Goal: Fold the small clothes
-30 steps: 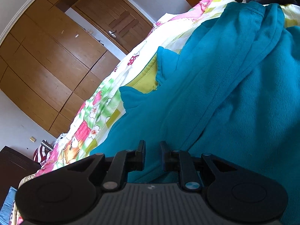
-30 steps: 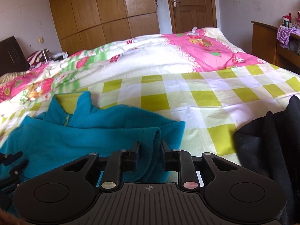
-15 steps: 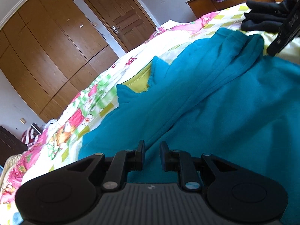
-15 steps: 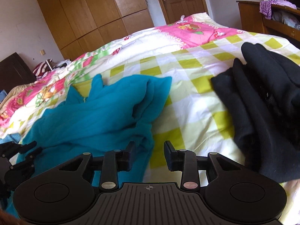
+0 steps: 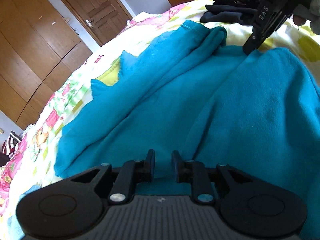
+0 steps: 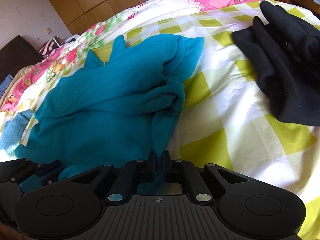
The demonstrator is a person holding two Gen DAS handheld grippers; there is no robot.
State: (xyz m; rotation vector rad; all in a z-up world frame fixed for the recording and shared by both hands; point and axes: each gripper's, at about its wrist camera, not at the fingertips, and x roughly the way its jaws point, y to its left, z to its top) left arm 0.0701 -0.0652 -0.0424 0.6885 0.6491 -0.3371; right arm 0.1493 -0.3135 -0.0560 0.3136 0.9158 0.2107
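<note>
Teal fleece garment (image 6: pixel 112 104) is spread rumpled over the checked and floral bedspread (image 6: pixel 230 132), filling most of both wrist views, with a black clothes pile (image 6: pixel 284 76) lying apart from it at about 2 o'clock in the right view. Only readable writing I can spot is "DAS" in white on the side of the right gripper (image 5: pixel 250 50), seen up at 1 o'clock from the left camera. That one tilts down steeply, tips planted on the fleece's far edge, and in its own view the right gripper (image 6: pixel 159 157) has just snapped its jaws nearly together with a fold of teal pinched between them; half a second back they stood wide over the bedspread. Left gripper (image 5: pixel 163 163) slants down over the near part of the fleece, jaws a bit apart with teal showing in the gap, not visibly squeezing it. Since a second ago the wooden door (image 5: pixel 96 18) has slid across its view.
</note>
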